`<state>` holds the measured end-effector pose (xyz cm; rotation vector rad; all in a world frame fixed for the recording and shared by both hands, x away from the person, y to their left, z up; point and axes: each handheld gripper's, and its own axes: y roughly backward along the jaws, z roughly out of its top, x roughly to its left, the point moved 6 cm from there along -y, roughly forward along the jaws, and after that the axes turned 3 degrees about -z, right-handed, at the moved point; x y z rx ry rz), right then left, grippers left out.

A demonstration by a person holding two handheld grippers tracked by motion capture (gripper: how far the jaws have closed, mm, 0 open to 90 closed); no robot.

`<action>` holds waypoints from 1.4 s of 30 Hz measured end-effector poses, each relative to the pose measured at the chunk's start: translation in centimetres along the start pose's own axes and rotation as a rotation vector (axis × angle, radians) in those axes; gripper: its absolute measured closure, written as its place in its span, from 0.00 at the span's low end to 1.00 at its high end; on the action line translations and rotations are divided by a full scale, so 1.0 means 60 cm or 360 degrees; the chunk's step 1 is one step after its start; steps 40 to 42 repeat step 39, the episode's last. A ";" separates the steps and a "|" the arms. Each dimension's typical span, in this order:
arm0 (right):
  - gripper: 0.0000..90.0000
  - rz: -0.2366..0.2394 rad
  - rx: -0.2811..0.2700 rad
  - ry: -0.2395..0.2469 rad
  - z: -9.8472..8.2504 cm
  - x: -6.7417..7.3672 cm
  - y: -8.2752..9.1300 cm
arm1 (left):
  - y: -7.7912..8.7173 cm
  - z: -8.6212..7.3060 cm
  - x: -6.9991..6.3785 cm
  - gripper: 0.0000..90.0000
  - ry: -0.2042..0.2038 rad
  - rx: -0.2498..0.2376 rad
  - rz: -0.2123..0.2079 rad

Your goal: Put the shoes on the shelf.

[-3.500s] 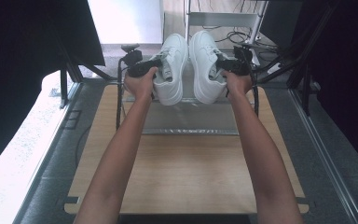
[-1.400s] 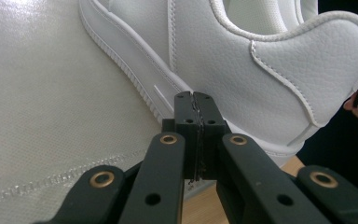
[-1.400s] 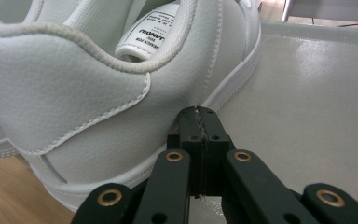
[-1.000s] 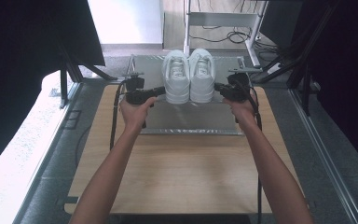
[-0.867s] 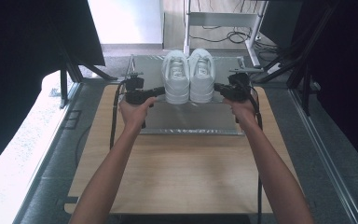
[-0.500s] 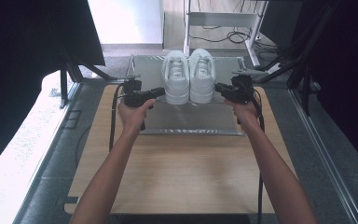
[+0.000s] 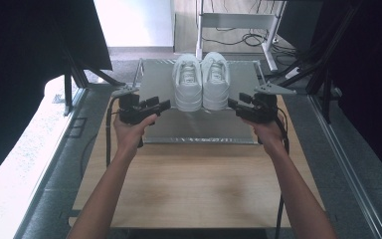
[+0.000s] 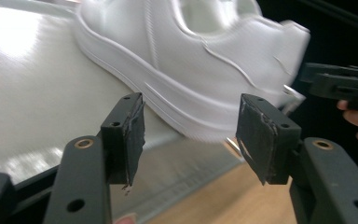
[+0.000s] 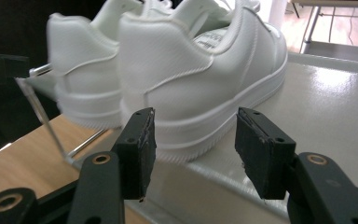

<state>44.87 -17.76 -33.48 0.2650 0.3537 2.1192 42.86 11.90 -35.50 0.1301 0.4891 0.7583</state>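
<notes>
Two white sneakers stand side by side, toes away from me, on a shiny metal platform (image 7: pixel 154 82): the left shoe (image 7: pixel 188 82) and the right shoe (image 7: pixel 215 80). My left gripper (image 7: pixel 165 104) sits just left of the left shoe's heel, clear of it; its jaws have just been opening and hold nothing. In the left gripper view the left shoe (image 8: pixel 182 60) lies beyond the open gripper (image 8: pixel 189 133). My right gripper (image 7: pixel 232 103) is just right of the right shoe's heel, jaws likewise just opened and empty. The right shoe (image 9: pixel 200 79) fills the right gripper view past the gripper (image 9: pixel 193 149).
The platform rests on a wooden table (image 7: pixel 199 184) with bare board toward me. Metal rails (image 7: pixel 350 174) run along both sides. A white table frame and cables (image 7: pixel 238 30) stand behind the platform. Dark screens flank the scene.
Both grippers let go of the shoes' heels, opened, and drew back outward and toward me. The shoes stay put on the platform.
</notes>
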 end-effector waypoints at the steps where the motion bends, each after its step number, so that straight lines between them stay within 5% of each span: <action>1: 0.54 0.0010 -0.0010 0.0011 -0.005 0.002 0.006 | 0.004 -0.006 -0.004 0.45 -0.0016 0.0004 -0.0011; 7: 0.53 0.0069 -0.0057 0.0075 -0.042 0.017 0.042 | 0.039 -0.039 -0.030 0.42 -0.0096 0.0003 -0.0062; 15: 0.53 0.0175 -0.0139 0.0005 -0.098 0.037 0.079 | 0.072 -0.089 -0.049 0.41 -0.0171 0.0052 -0.0071; 20: 0.52 0.0185 -0.0121 -0.0014 -0.139 0.032 0.099 | 0.090 -0.123 -0.044 0.41 -0.0148 0.0036 -0.0016; 27: 0.52 0.0164 -0.0057 -0.0113 -0.201 0.012 0.112 | 0.104 -0.172 -0.033 0.41 -0.0065 0.0065 -0.0021; 29: 0.51 0.0145 -0.0028 -0.0082 -0.206 0.009 0.113 | 0.101 -0.183 -0.029 0.42 -0.0045 0.0105 -0.0031; 35: 0.46 0.0097 -0.0078 -0.0060 -0.202 0.007 0.123 | 0.096 -0.190 -0.034 0.42 -0.0018 0.0094 -0.0054; 39: 0.45 0.0055 0.0040 -0.0085 -0.237 -0.001 0.112 | 0.090 -0.196 -0.030 0.41 0.0009 0.0110 -0.0054; 42: 0.45 0.0055 0.0040 -0.0085 -0.237 -0.001 0.112 | 0.090 -0.196 -0.030 0.41 0.0009 0.0110 -0.0054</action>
